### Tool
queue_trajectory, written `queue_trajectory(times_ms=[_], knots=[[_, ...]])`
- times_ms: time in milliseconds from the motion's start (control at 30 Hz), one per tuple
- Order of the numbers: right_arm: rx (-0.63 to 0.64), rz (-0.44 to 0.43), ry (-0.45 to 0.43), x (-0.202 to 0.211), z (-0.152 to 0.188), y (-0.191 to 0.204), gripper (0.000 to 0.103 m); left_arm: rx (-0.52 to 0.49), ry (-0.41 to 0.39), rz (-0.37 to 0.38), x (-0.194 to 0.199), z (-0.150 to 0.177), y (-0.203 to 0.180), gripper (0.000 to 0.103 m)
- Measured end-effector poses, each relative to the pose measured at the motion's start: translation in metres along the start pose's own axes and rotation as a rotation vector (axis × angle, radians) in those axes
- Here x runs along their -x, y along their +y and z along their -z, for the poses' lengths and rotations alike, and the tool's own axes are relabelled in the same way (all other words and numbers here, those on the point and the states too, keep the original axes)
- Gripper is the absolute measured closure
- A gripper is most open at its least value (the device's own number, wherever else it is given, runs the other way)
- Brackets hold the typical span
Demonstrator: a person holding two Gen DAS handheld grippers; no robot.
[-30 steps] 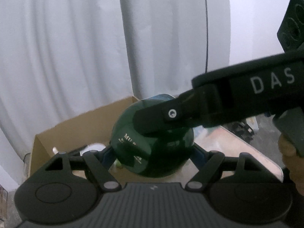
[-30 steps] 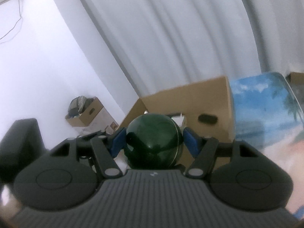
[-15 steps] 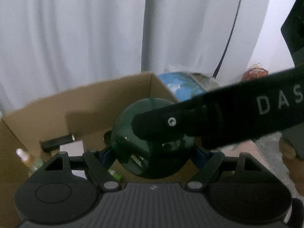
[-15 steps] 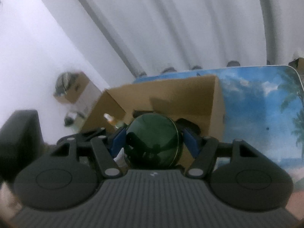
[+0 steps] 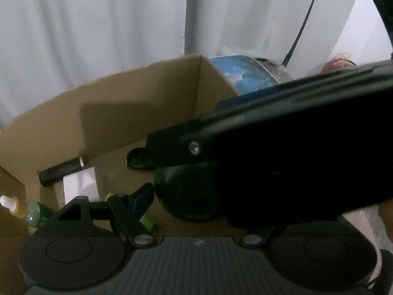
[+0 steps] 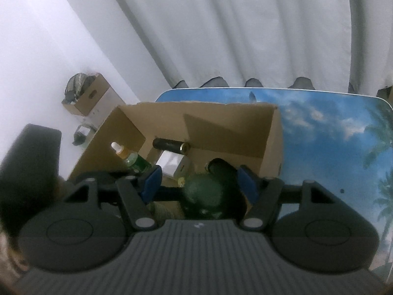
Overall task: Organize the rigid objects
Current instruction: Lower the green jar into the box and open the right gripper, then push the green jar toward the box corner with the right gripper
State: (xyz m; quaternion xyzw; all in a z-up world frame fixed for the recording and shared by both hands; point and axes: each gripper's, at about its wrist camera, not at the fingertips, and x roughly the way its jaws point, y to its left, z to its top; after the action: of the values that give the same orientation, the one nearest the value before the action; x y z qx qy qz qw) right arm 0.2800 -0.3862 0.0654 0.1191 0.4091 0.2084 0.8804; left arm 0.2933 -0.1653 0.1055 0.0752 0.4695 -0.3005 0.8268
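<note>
Right claw (image 6: 200, 184) opening, pads clear of dark green round bottle (image 6: 205, 196). Left claw (image 5: 194, 191): grip unclear. Cardboard box (image 6: 270, 142): black tube (image 6: 169, 145) at 12 o'clock.

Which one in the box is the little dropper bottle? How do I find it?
Look in the brown cardboard box on the blue beach-picture table. By its left wall, beside a green bottle, stands the dropper bottle: only it has amber liquid and a white tip.
</note>
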Motion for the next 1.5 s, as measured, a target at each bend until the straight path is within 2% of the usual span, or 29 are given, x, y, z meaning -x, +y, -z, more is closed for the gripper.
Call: queue_trajectory(times_ms=[300,667,900,1100,1233,1367,1500], knots=[[-0.006,0.002,-0.024,0.006,0.004,0.001,0.035,0.004,-0.019,-0.007,0.010,0.002,-0.004,0.022],[-0.020,0.046,-0.116,0.054,0.006,0.016,0.035,0.037,-0.187,0.013,0.081,0.015,0.004,0.023],[0.002,0.092,-0.121,0.077,0.017,0.037,0.036,0.103,-0.295,0.027,0.134,0.047,0.023,0.025],[0.013,0.122,-0.122,0.090,0.025,0.051,0.037,0.148,-0.364,0.012,0.162,0.081,0.041,0.025],[0.019,0.137,-0.103,0.086,0.024,0.061,0.042,0.185,-0.390,-0.001,0.171,0.096,0.053,0.025],[0.016,0.144,-0.037,0.066,0.025,0.070,0.050,0.212,-0.407,0.003,0.173,0.102,0.064,0.025],[0.045,0.211,0.032,0.037,0.026,0.079,0.055,0.223,-0.418,0.001,0.169,0.103,0.074,0.025]])
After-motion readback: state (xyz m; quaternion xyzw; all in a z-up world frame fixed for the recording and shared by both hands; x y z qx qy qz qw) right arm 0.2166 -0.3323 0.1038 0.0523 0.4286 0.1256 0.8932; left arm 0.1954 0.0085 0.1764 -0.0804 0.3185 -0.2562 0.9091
